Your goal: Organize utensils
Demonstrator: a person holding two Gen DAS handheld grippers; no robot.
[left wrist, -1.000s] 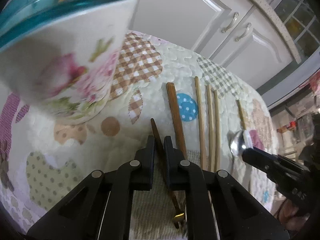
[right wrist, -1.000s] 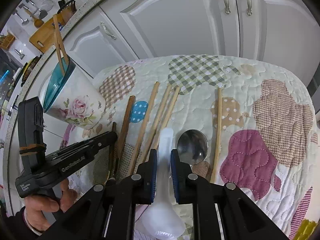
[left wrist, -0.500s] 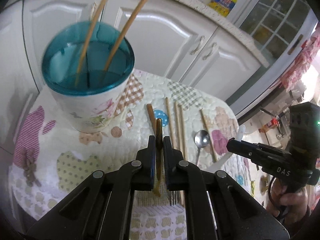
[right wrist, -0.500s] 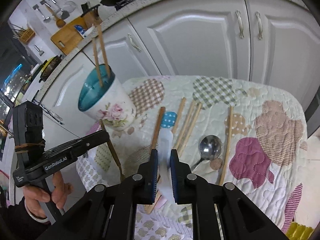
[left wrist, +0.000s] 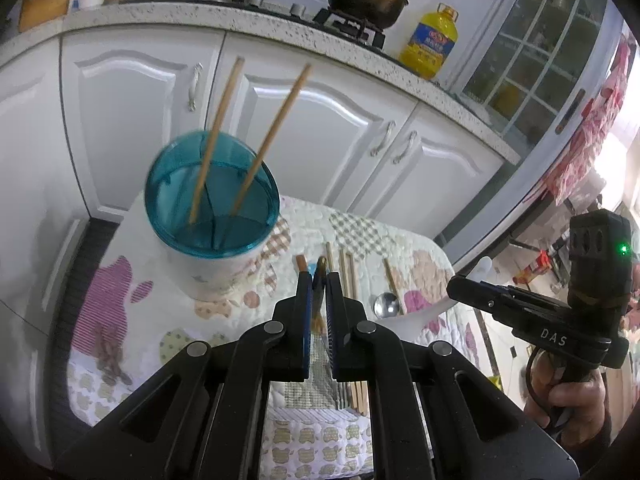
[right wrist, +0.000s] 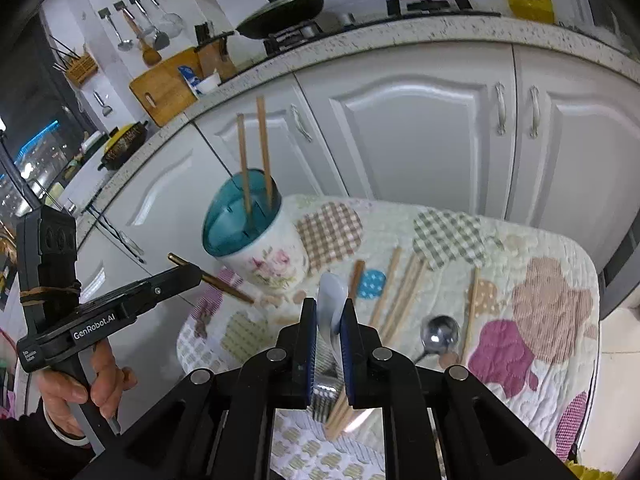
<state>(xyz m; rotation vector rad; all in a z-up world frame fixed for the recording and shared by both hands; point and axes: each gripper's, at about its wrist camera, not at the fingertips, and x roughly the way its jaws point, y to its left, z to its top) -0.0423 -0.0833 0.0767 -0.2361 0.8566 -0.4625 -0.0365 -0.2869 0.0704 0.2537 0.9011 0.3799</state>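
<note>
A floral holder with a teal rim (left wrist: 212,216) (right wrist: 256,240) stands at the table's far left with two wooden chopsticks (left wrist: 208,144) in it. My left gripper (left wrist: 319,280) is shut on a dark brown chopstick (left wrist: 320,276), seen crossways in the right wrist view (right wrist: 216,280), raised above the table. My right gripper (right wrist: 331,308) is shut on a white spoon (right wrist: 332,300), also raised. Several chopsticks (right wrist: 404,284) and a metal spoon (right wrist: 438,334) lie on the quilted cloth (right wrist: 540,320).
White cabinet doors (right wrist: 420,128) stand behind the table. The counter above carries a stove, pots and a yellow oil bottle (left wrist: 430,40). The table's edges fall away on the right and in front.
Both grippers have risen well above the table with their utensils. The left lifted the dark chopstick off the cloth; the right lifted the white spoon. The holder now sits lower and farther away.
</note>
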